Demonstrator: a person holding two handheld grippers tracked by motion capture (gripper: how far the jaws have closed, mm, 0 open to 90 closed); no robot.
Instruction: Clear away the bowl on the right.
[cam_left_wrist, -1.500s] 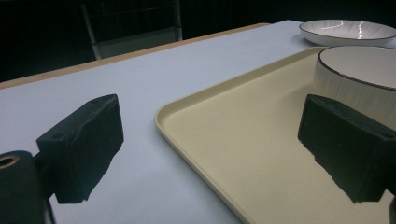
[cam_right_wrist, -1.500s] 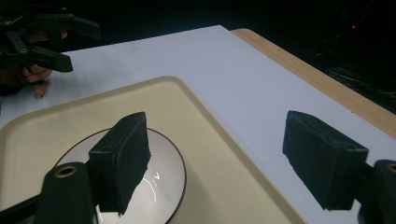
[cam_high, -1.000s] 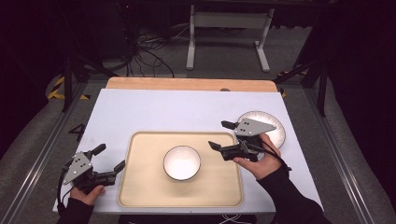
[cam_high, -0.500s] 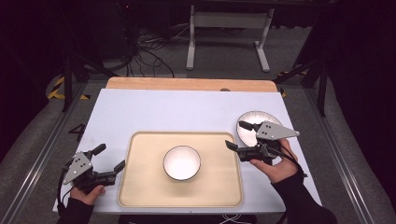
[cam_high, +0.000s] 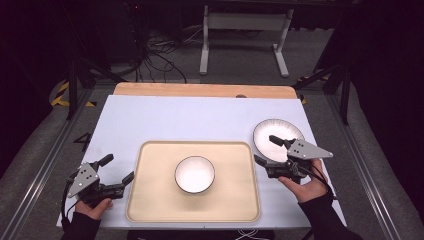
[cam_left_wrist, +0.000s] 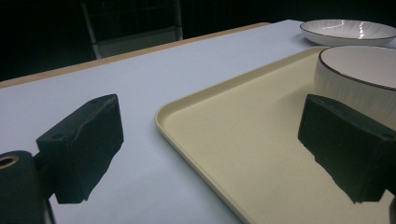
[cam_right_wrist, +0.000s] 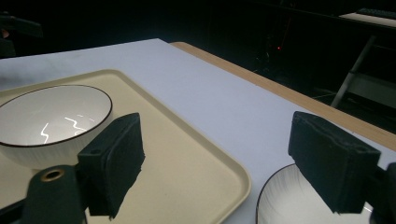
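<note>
A white bowl (cam_high: 195, 174) with a dark rim sits in the middle of a cream tray (cam_high: 150, 205) at the table's near side; the bowl (cam_right_wrist: 51, 122) also shows in the right gripper view, as does the tray (cam_right_wrist: 196, 172). A white plate (cam_high: 272, 131) lies on the white table to the tray's right. My right gripper (cam_high: 265, 150) hovers open at the plate's near-left edge, its jaws apart with nothing between them. My left gripper (cam_high: 116, 169) rests open beside the tray's left edge. In the left gripper view the tray (cam_left_wrist: 224, 135), bowl (cam_left_wrist: 359, 74) and plate (cam_left_wrist: 348, 31) lie ahead.
The table (cam_high: 175, 125) has a wooden strip (cam_high: 200, 90) along its far edge. Beyond it stand a metal frame (cam_high: 245, 30) and loose cables (cam_high: 160, 55) on the floor.
My right gripper has moved right, from beside the bowl over the tray to the plate's left edge. The left gripper has stayed put.
</note>
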